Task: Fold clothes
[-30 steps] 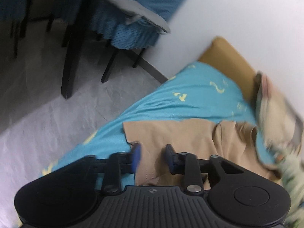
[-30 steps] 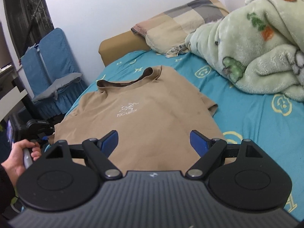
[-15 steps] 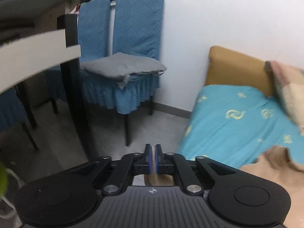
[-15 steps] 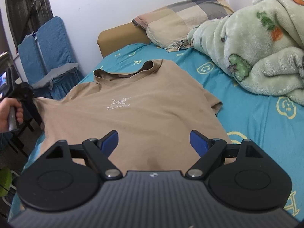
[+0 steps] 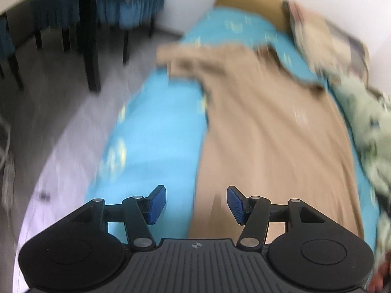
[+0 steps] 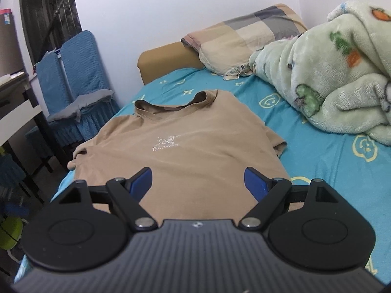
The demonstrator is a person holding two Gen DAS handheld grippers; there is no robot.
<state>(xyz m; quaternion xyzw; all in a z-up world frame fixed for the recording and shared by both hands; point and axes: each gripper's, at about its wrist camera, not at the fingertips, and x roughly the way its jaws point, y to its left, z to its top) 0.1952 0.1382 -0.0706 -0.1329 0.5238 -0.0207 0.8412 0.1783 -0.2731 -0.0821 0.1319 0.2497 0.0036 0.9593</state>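
A tan T-shirt (image 6: 185,151) with a small white chest print lies flat, face up, collar toward 12 o'clock.

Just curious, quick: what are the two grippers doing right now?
Left gripper: open, holding nothing.
Right gripper: open, empty, over the shirt.

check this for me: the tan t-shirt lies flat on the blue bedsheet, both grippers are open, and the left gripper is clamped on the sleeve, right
Not quite. The left gripper holds nothing: the left wrist view shows its jaws apart and empty above the tan t-shirt. The shirt does lie flat on the blue bedsheet, and the right gripper is open too.
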